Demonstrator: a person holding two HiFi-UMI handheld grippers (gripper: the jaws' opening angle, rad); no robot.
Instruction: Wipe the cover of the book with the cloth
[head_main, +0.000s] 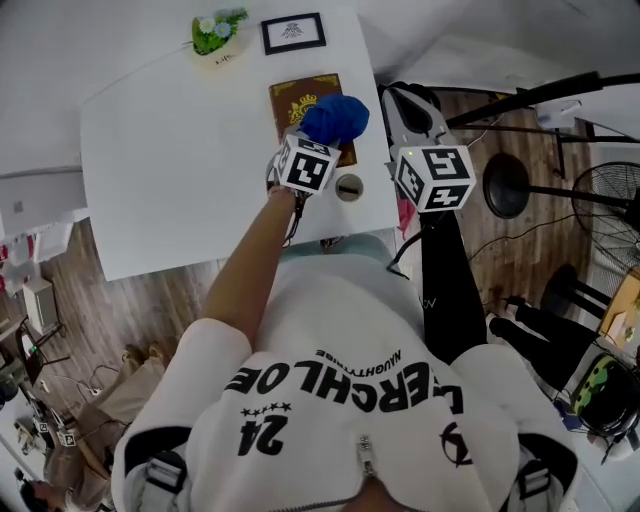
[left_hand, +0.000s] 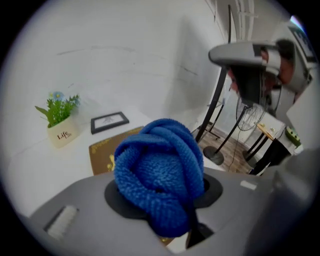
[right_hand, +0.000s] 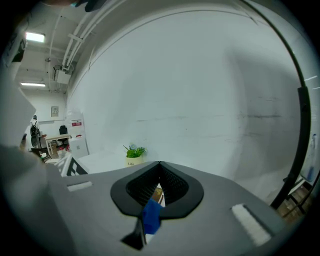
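White tabletop (head_main: 180, 170) against a white wall, wood floor off its right edge. Task thing: the brown hardcover book with a gold emblem (head_main: 298, 98) lies flat near the table's far right corner, cover up, so it's ready to be rubbed. Your left gripper (left_hand: 162, 194) has its jaws clamped on the balled-up blue knitted cloth (left_hand: 157, 160). The wad bulges out past the tips, which gives you a soft pad to press with rather than bare plastic. In the head view the cloth sits over the near right part of the book; touching or just above, can't tell. My read: wiping is about to start or barely under way. Your right gripper (right_hand: 159, 167) hangs off the table's right edge, well apart from the book, jaws together at the tips with nothing gripped. The blue sliver in the gap behind the tips is likely the cloth seen beyond. It's probably held clear because one hand does the wipe; the book isn't pinned, so it may slide. Counts: one book, one cloth, two grippers. Also one small white pot of green plant with pale flowers (head_main: 218, 35) and one black-framed picture (head_main: 293, 33), both at the far edge out of the wiping path. One small round disc (head_main: 349, 187) lies just beside the left gripper; can't tell what it is.
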